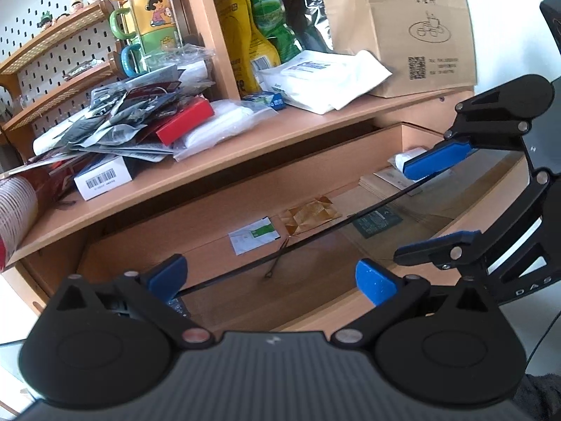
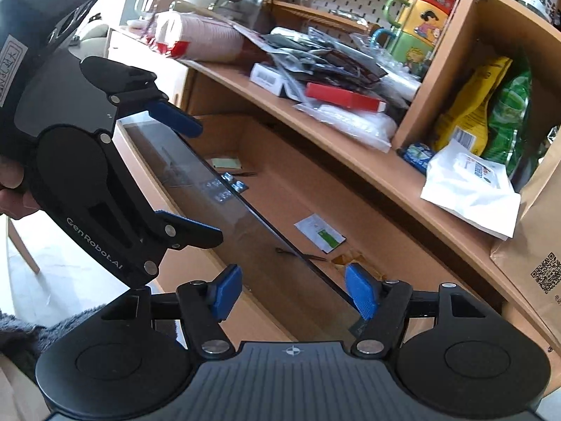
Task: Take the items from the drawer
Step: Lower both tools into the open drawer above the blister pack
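The wooden drawer stands pulled out under the shelf, with a glass pane along its front. On its floor lie a white-and-green packet, a gold patterned sachet, a dark green packet, brown envelopes and a thin hairpin. My left gripper hovers open over the drawer's front edge, holding nothing. My right gripper is open too, with the glass edge running between its fingers, untouched by the pads. Each gripper shows in the other's view: right gripper, left gripper.
The shelf above is piled with dark wrappers, a red box, a white barcode box and white pouches. Behind stand stacked cartoon mugs, yellow and green bags and a brown paper bag. Foil pieces lie at the drawer's left.
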`<state>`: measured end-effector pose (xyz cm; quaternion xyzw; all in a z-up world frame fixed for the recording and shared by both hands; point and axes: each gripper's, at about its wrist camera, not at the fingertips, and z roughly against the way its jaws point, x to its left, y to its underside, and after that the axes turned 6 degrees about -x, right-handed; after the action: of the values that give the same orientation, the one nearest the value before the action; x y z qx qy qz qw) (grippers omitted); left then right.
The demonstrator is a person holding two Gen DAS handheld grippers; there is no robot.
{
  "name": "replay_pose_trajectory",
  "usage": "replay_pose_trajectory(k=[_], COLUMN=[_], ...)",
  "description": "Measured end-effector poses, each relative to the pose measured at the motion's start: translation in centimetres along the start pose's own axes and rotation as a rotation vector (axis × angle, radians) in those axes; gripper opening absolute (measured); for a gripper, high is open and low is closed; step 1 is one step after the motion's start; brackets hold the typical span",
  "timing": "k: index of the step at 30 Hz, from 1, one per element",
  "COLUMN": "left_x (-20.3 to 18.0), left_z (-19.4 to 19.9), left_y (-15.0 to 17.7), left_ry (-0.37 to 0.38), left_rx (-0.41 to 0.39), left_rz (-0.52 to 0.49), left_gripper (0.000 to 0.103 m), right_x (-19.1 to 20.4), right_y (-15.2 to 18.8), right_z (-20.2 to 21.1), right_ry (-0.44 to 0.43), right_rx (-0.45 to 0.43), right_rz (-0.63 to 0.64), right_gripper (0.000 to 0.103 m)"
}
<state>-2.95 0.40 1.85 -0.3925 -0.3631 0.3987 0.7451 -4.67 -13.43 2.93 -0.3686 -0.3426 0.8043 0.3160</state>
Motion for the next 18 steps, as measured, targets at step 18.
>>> replay_pose_trajectory(k=[18], left_x=[1.4], left_z=[0.9], left_y=[-1.5], left_ry=[0.062], left_rx=[0.041], left_rz=[0.040], left_gripper=[0.103], right_x=[-2.4], right_y=[-2.1], right_z=[1.6], right_ry=[-0.094], right_rx=[-0.041], right_rz=[-0.024], right_gripper=[0.063])
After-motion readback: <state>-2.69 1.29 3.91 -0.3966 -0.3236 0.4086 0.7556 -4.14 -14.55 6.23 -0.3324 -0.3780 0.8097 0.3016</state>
